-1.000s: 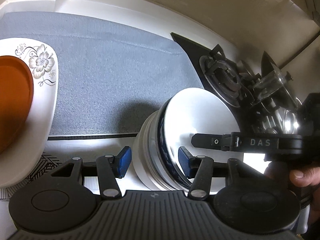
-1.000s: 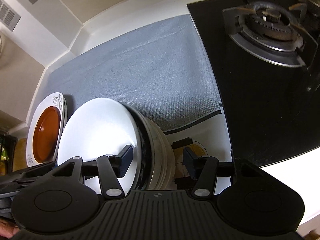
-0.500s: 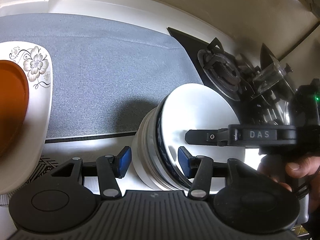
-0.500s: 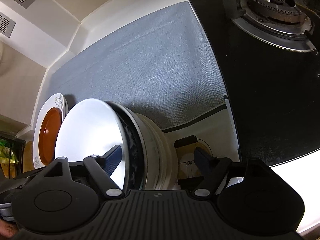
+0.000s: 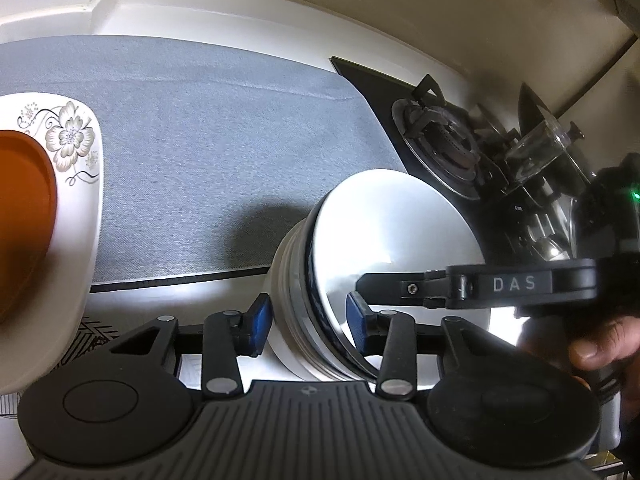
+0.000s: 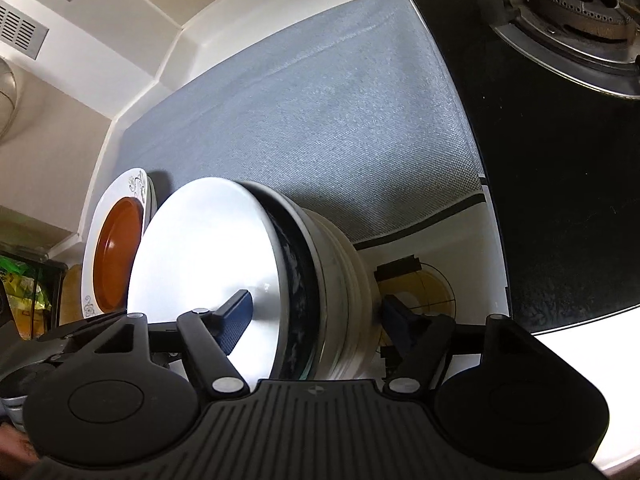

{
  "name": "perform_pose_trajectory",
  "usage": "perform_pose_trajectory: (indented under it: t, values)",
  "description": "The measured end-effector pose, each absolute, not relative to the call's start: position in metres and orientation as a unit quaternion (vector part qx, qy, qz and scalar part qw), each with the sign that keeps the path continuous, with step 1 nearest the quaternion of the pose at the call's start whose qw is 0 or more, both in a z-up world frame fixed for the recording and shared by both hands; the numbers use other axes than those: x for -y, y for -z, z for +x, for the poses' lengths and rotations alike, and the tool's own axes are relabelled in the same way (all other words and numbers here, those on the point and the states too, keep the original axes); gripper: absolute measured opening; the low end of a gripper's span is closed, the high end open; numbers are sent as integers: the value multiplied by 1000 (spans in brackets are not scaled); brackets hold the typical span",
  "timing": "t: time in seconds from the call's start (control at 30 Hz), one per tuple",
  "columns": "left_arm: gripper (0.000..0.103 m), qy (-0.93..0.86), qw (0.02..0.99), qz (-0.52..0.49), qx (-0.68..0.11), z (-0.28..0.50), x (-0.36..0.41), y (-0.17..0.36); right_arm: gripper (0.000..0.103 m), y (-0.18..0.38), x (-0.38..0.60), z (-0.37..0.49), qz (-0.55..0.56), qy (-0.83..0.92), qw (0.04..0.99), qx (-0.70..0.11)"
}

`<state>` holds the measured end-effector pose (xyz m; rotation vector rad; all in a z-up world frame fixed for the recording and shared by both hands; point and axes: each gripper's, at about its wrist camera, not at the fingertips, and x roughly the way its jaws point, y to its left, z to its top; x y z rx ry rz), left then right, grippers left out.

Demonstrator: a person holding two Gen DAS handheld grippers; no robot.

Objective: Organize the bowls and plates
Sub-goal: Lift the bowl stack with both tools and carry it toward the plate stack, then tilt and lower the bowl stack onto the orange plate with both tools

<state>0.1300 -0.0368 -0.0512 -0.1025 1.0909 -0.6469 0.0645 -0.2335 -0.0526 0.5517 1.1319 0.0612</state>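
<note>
A stack of nested bowls (image 5: 384,240), white with a dark blue patterned one near the top, stands between both grippers; it also shows in the right wrist view (image 6: 224,256). My left gripper (image 5: 310,324) straddles the stack's near rim, blue pads on either side, apart from it. My right gripper (image 6: 320,316) is open wide around the stack's rim, one finger inside the top bowl, one outside. An orange plate (image 5: 20,216) lies on a white floral plate (image 5: 76,184) at the left; both show in the right wrist view (image 6: 116,256).
A grey mat (image 5: 208,152) covers the counter behind the bowls. A black gas hob (image 6: 560,160) with a burner (image 5: 440,140) lies to the right, with a glass lid (image 5: 540,148) beyond. White wall edges run along the back.
The right gripper's jaws have opened wider around the bowl stack. The left gripper has shifted slightly; the stack has stayed in place.
</note>
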Motion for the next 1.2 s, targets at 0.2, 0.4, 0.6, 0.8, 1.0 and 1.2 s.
perform_pose_trajectory:
  t: [0.2,0.4,0.6,0.8,1.0,1.2]
  values:
    - [43,292,813,-47,-502,129,28,50,49,38,221,55,215,-25,835,-506]
    - [38,286,818,-51,-496,127,18,48,41,34,219,47,224,-19,843,-488]
    - [37,285,823,-55,-487,126,5,45,39,32,209,47,222,-16,853,-473]
    - [36,285,835,-67,-467,127,-9,34,39,22,197,51,211,-17,863,-458]
    - [36,268,851,-87,-443,136,-34,15,39,4,179,72,194,-30,873,-446]
    - [35,219,878,-107,-412,147,-79,-13,39,-18,139,108,176,-72,883,-429]
